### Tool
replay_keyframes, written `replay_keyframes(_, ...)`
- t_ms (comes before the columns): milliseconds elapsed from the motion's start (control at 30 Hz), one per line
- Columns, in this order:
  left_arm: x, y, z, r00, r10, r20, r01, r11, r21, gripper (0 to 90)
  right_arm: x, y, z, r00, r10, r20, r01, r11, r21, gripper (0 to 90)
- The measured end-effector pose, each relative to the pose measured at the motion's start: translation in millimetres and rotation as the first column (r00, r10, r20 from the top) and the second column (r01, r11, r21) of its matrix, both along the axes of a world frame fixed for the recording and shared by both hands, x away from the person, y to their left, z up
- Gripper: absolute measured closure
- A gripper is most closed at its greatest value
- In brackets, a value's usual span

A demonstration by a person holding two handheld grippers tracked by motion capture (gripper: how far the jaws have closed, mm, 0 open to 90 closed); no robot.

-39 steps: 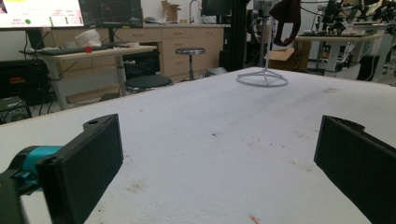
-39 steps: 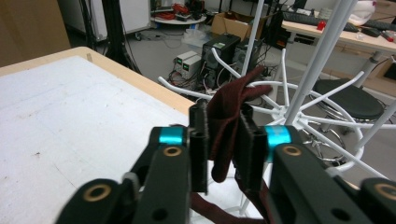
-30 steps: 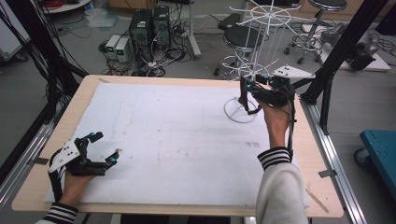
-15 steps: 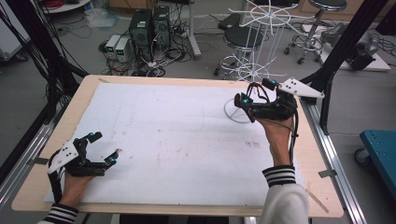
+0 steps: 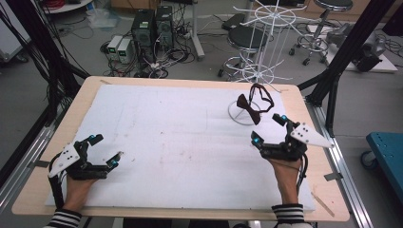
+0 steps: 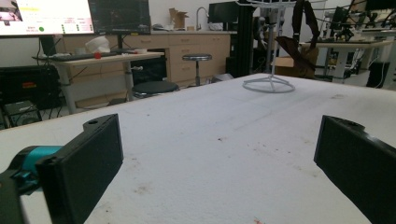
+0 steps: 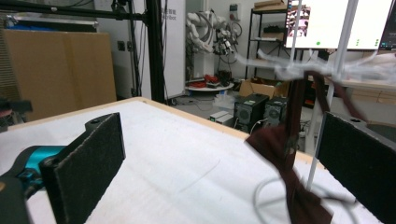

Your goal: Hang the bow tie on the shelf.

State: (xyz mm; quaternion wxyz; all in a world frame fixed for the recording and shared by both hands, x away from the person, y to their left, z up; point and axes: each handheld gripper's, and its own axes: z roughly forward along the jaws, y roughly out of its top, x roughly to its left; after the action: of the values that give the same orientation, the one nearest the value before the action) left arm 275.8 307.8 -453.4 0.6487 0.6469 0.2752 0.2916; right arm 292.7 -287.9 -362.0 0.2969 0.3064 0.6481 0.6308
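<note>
A dark brown bow tie [image 5: 250, 107] hangs by its strap from a white wire rack [image 5: 258, 75] at the back right of the white mat [image 5: 180, 133]. My right gripper [image 5: 270, 129] sits low over the mat, just in front and to the right of the rack. Its jaws have just been opening and stand open with nothing between them. In the right gripper view [image 7: 222, 163] the bow tie [image 7: 280, 149] dangles ahead of the jaws, apart from both. My left gripper [image 5: 105, 150] rests open at the near left. From it [image 6: 219, 163] the bow tie [image 6: 299, 51] shows far off.
The rack's ring base [image 5: 233, 116] stands on the mat close to the right gripper. Black frame posts [image 5: 342, 52] rise past the table's right and left edges. Computer towers [image 5: 152, 26] and stools [image 5: 247, 38] stand on the floor behind. A blue cart [image 5: 387, 156] is at the right.
The right gripper has let go of the bow tie at the rack, opened, and drawn back and down towards the near edge. The tie now hangs free. The left gripper kept still.
</note>
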Motion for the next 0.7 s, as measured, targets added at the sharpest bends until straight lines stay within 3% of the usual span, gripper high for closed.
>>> replay_keyframes(267,-2.1,1.0,-0.9,0.9996,0.021,0.017,-0.02,0.9996,-0.02,1.7,-21.7,-7.9,-55.9,0.9985,-0.052,0.019,0.051,0.998,0.044,0.6)
replay_keyframes(567,-2.5,0.8,-1.0,0.9995,0.022,0.022,-0.022,0.9996,-0.018,1.7,-25.5,-12.5,-81.2,0.9971,-0.076,0.012,0.075,0.996,0.053,0.6)
replay_keyframes(700,-3.0,0.8,-1.0,0.9993,0.025,0.028,-0.024,0.9996,-0.014,1.7,-23.9,-12.9,-87.0,0.9972,-0.073,-0.013,0.074,0.996,0.057,0.6)
